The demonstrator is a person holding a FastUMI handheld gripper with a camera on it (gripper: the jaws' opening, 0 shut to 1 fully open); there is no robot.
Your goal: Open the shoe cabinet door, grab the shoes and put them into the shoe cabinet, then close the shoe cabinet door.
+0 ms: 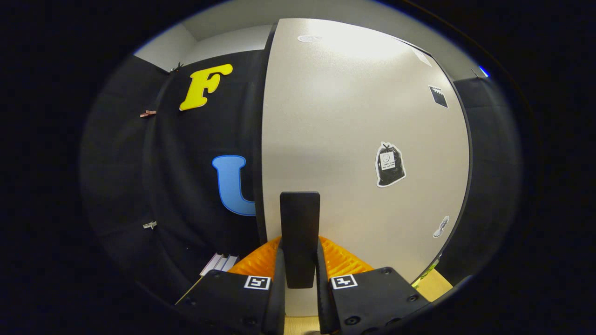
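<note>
Hand-held gripper [300,270] clamped with both fingers on the black door handle [300,232], positioned to swing the shoe cabinet door [354,139].

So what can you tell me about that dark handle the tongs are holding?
The handle is a flat, upright bar, matte black, with squared corners, looking like plastic or painted metal. It stands out from the pale, finely speckled cabinet door, close to the door's left edge. The tongs are shut on its lower half, one finger pressing each side, while its top rises free above them. A sticker sits on the door to its right.
</note>
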